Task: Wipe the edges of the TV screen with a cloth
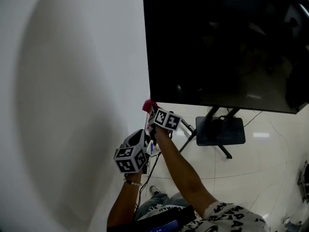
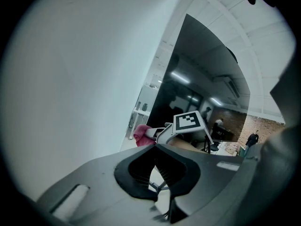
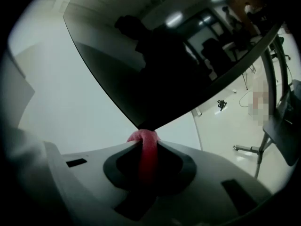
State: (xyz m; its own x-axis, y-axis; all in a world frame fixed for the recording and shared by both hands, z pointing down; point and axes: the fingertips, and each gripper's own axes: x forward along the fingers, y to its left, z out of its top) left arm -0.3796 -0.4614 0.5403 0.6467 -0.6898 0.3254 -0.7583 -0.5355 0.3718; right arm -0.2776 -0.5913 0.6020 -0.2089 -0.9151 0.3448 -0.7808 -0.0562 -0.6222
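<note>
Here, right gripper [image 3: 143, 144] jaws clenched on pink cloth [image 3: 147, 157] at TV [image 3: 164, 74] corner, left gripper [image 2: 155, 147] jaws together, empty.

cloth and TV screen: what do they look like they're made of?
Cloth: soft pink fabric, possibly microfiber; it bunches and folds where the right tool pinches it. TV screen: glossy dark glass or plastic; it mirrors the room lights.

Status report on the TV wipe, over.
Right gripper shut on pink cloth, at lower left corner of TV. Left gripper shut, empty, below. Nothing in the way.
</note>
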